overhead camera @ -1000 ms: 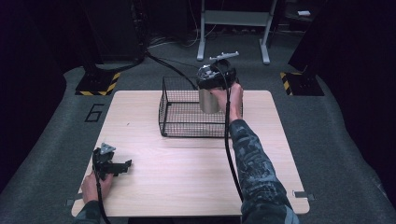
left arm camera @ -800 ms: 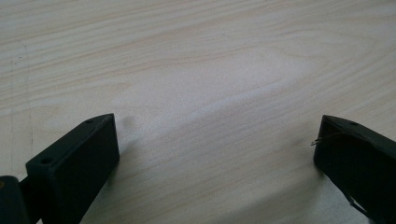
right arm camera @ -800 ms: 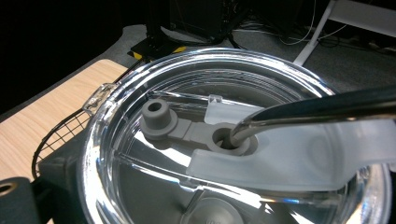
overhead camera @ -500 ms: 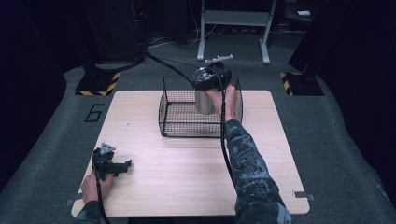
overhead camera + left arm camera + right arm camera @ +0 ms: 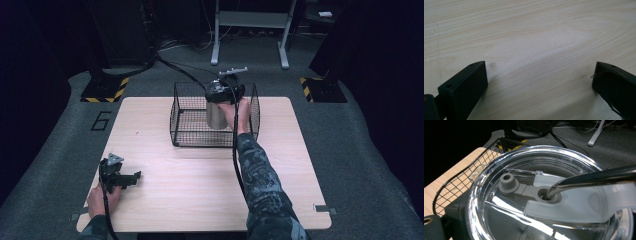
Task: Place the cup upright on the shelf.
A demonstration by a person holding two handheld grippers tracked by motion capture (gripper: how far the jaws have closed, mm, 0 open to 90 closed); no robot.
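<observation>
A steel tumbler [image 5: 216,116] with a clear lid [image 5: 524,195] and a metal straw [image 5: 594,177] stands upright inside the black wire basket [image 5: 176,117], toward its right side. My right gripper [image 5: 225,93] is shut on the tumbler's top, and one black jaw presses against the lid's left rim in the right gripper view. Whether the tumbler rests on the basket floor I cannot tell. My left gripper [image 5: 133,176] lies on the wooden table [image 5: 200,185] near the front left corner. Its jaws are wide open [image 5: 539,80] with only bare wood between them.
The basket's wire rim [image 5: 461,182] sits at the table's far middle. A cable trails from the right gripper along the forearm [image 5: 250,160]. Past the table are dark floor, a metal stand [image 5: 250,30] and yellow-black striped feet [image 5: 105,90].
The right gripper has carried the tumbler leftward and down, from above the basket's right rim into the basket. The left gripper has stayed still.
</observation>
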